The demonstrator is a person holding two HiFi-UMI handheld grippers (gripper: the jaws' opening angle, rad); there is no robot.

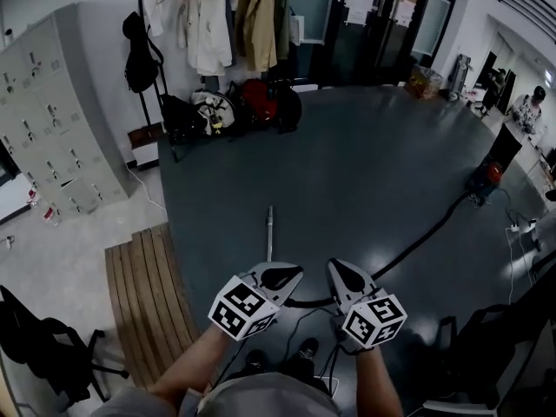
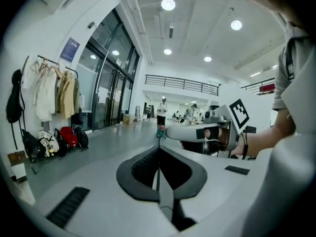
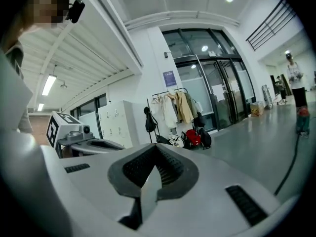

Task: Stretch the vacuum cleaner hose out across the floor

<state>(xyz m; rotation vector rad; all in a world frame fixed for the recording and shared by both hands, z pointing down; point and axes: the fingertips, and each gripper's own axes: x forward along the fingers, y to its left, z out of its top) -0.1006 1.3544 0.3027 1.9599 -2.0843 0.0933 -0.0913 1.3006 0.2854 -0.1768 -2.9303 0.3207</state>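
The vacuum cleaner (image 1: 485,179), a small red and blue body, stands far off on the dark floor at the right. Its black hose (image 1: 426,231) runs from it in a long line toward me and ends near my feet, between the two grippers. A metal wand (image 1: 269,229) lies on the floor just ahead of my left gripper (image 1: 278,278). My right gripper (image 1: 346,276) hovers beside it. Both are shut with nothing between their jaws, above the floor and off the hose. The right gripper view shows the hose (image 3: 291,166) and the vacuum cleaner (image 3: 301,119) at its right edge.
A coat rack (image 1: 228,16) with bags (image 1: 234,107) under it stands at the back. Grey lockers (image 1: 52,137) line the left wall. A wooden platform (image 1: 143,294) lies at my left, beside a black chair (image 1: 39,346). Cables and a power strip (image 1: 519,228) lie at the right.
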